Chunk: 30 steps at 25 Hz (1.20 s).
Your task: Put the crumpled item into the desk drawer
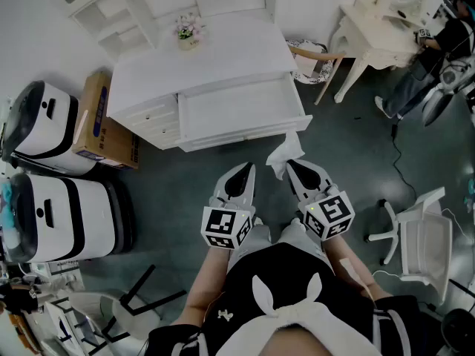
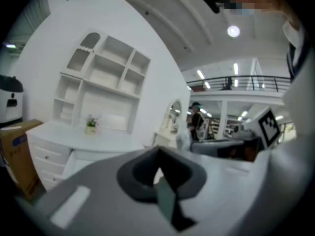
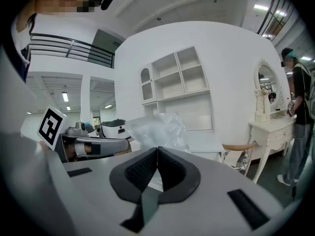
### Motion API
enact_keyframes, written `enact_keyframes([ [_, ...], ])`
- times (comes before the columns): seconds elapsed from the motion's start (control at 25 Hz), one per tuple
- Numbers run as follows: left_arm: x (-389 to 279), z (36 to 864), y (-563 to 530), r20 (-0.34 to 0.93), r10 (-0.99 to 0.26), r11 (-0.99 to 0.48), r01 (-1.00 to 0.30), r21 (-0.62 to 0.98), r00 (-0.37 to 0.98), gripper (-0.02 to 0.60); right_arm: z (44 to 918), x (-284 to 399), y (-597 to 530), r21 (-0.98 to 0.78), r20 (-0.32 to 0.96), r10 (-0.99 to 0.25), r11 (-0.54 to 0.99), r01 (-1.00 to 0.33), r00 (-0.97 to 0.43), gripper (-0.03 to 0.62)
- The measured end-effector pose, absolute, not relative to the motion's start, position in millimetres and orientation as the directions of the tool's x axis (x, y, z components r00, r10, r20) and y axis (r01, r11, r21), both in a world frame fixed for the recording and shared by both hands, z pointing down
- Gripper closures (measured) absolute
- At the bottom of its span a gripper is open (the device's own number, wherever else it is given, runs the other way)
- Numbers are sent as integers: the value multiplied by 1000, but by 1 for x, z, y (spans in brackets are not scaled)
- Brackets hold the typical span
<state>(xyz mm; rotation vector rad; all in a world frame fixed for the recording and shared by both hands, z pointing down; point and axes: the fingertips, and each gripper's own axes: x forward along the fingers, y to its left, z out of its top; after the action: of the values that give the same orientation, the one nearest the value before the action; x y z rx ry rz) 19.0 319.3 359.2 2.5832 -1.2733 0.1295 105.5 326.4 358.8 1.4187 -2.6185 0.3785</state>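
**One of two stages complete: item gripped, placement outstanding**

1. Pick-up: I judge this stage done. The right tongs (image 3: 156, 154) are closed on the crumpled item (image 3: 155, 127), a pale, film-like wad. It stands up out of the pinched tips and is clear of the floor.
2. Left tongs (image 2: 158, 154): the tips meet with nothing between them. This unit hangs beside the right one, to its left, and carries no load.
3. Receptacle: the drawer (image 1: 245, 133) of the white bench (image 1: 200, 61) stands pulled out toward me, so no opening step appears to be needed.
4. Remaining work: the item is on the near side of the drawer front, close to its right corner and not over the cavity. I have yet to carry it far enough to clear the front edge, lower it and release it. Closing the drawer may follow.

Limits of view:
- The drawer interior reads as flat white, so I cannot tell its depth or contents.
- Both tongs views show the bench only in part, behind their own tips.
- The exact pinch point on the item is masked by the pads.
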Motion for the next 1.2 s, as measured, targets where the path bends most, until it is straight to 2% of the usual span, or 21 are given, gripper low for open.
enact_keyframes([
  [0.32,-2,369,320,195,-765,-585,-789,191,614,577,363,95,332,-186,192,-819,511,-839,-541,585],
  [0.72,-13,371,314,187,-763,-583,-783,216,619,577,364,89,323,-191,198,-816,511,-838,-542,585],
  [1.2,-16,371,255,203,-765,-579,-791,201,611,577,355,90,259,-193,175,-820,514,-836,-545,585],
])
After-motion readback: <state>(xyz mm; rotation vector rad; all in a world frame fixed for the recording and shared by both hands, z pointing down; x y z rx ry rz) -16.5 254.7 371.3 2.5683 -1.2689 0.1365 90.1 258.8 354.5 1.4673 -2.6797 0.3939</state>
